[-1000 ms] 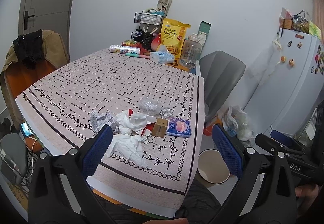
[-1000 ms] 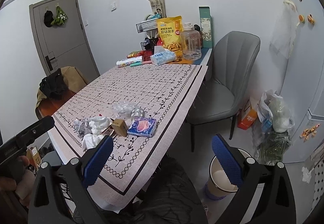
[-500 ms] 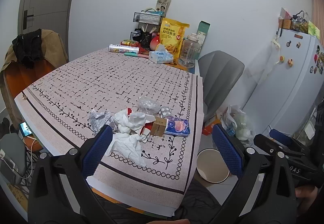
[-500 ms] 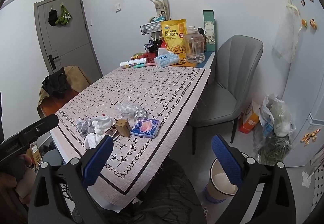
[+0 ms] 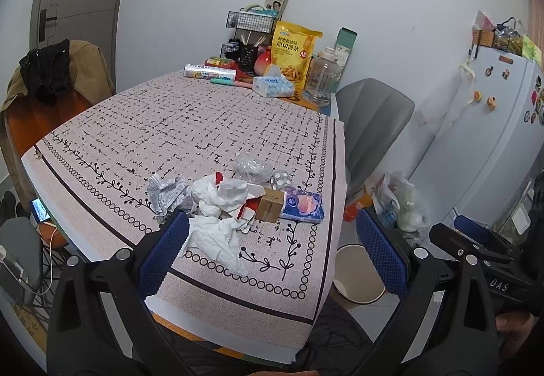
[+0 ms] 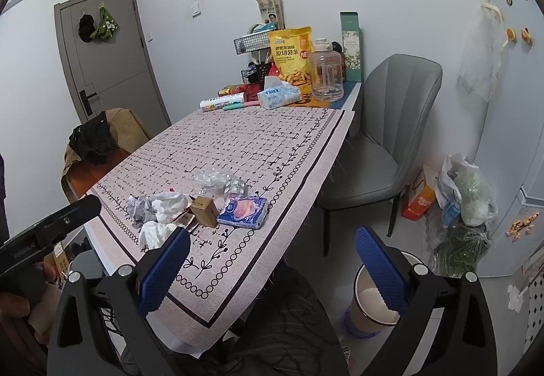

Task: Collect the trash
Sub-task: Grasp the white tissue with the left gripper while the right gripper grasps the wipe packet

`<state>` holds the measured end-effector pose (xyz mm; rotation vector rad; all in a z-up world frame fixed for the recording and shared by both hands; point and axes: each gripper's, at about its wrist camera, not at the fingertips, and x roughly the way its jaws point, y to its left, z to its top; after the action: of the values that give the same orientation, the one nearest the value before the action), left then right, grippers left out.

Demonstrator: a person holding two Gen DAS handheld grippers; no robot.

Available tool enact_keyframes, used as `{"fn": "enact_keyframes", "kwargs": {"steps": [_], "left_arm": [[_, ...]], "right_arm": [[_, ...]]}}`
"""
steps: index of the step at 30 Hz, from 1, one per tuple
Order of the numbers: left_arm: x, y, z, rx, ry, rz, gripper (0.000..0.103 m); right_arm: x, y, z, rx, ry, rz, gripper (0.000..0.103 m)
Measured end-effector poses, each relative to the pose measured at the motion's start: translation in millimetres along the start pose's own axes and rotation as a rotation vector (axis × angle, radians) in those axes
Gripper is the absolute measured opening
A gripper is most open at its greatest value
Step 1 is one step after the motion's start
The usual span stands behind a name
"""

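A heap of trash lies near the table's front edge: crumpled white tissues point(image 5: 217, 233) point(image 6: 154, 233), a balled printed paper point(image 5: 166, 194) point(image 6: 137, 207), a small brown box point(image 5: 269, 208) point(image 6: 204, 211), a blue wipes pack point(image 5: 302, 206) point(image 6: 243, 211) and clear crumpled plastic point(image 5: 251, 166) point(image 6: 210, 177). A white waste bin point(image 5: 357, 277) point(image 6: 375, 301) stands on the floor to the right of the table. My left gripper point(image 5: 272, 250) hangs open just short of the heap. Over the table's corner and the bin, my right gripper point(image 6: 272, 260) is open and empty.
The patterned tablecloth point(image 5: 190, 131) covers the table. At its far end stand a yellow snack bag point(image 5: 294, 52), a tissue box point(image 5: 273, 86) and a clear jug point(image 5: 323, 76). A grey chair point(image 6: 384, 137) and a bag pile point(image 6: 465, 192) are on the right, a fridge point(image 5: 493, 137) beyond.
Both views have shifted slightly, the right one drawing back and up a little. The trash has not moved and both grippers stay open.
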<state>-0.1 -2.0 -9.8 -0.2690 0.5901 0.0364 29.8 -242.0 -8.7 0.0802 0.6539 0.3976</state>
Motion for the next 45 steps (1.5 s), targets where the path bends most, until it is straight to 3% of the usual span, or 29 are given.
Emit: {"fn": "enact_keyframes", "kwargs": {"steps": [7, 16, 20, 26, 34, 36, 37, 38, 39, 43, 45], "left_arm": [[22, 15, -8, -0.027, 0.047, 0.017, 0.097], [51, 67, -31, -0.127, 0.137, 0.059, 0.096], [64, 86, -41, -0.177, 0.164, 0.061, 0.091], [86, 97, -44, -0.198, 0.199, 0.071, 0.085], [122, 87, -46, -0.178, 0.239, 0.047, 0.085], [128, 80, -45, -0.141, 0.238, 0.060, 0.071], [130, 78, -43, -0.133, 0.243, 0.066, 0.057], [132, 78, -42, -0.135, 0.254, 0.048, 0.032], [134, 79, -42, -0.151, 0.272, 0.020, 0.024], [123, 82, -42, -0.152, 0.242, 0.038, 0.019], [115, 84, -41, -0.163, 0.230, 0.039, 0.019]], "right_arm": [[24, -5, -4, 0.016, 0.050, 0.049, 0.095], [74, 7, -10, -0.018, 0.135, 0.088, 0.095], [99, 17, -13, -0.040, 0.187, 0.108, 0.088], [128, 29, -16, -0.059, 0.229, 0.126, 0.086], [149, 27, -16, -0.049, 0.241, 0.126, 0.086], [151, 27, -12, -0.056, 0.226, 0.115, 0.086], [154, 28, -10, -0.066, 0.217, 0.105, 0.086], [157, 29, -8, -0.073, 0.215, 0.099, 0.086], [161, 30, -7, -0.084, 0.216, 0.096, 0.086], [184, 38, -2, -0.175, 0.234, 0.079, 0.087], [196, 44, 0, -0.263, 0.235, 0.067, 0.093]]}}
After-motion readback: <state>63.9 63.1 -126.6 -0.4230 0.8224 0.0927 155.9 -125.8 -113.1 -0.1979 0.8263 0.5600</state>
